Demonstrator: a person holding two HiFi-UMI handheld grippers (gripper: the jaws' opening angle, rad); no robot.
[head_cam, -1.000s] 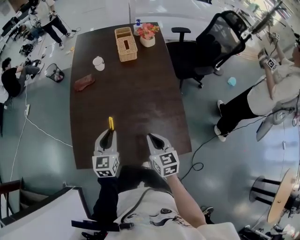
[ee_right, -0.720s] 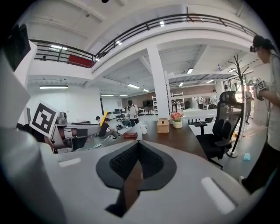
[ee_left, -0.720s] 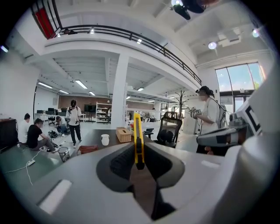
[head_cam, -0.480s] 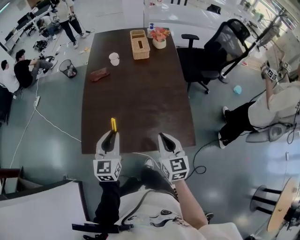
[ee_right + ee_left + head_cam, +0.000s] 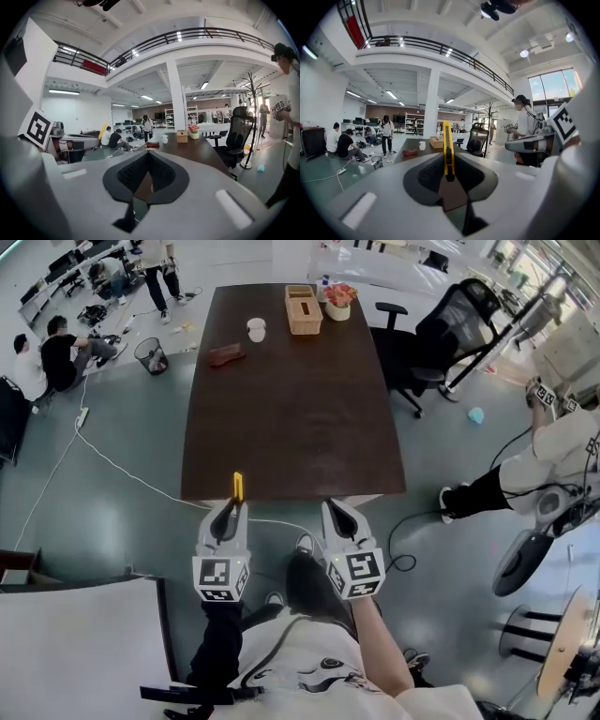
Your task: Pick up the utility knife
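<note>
So the yellow utility knife (image 5: 448,147) is in the left hand-held gripper (image 5: 229,510), pinched at its near end between the jaws. Most of its body pokes out past the tips. Its long axis runs straight along the jaws, pointing away from the person toward the near edge of the dark worktop (image 5: 291,399). From the head view it looks held up off the worktop rather than resting on it, though that's my read. The right hand-held gripper (image 5: 336,512) sits just beside it, jaws pressed together on nothing, clear of the knife. I'd say the pick is basically done, and whatever comes next is the left hand's job.
</note>
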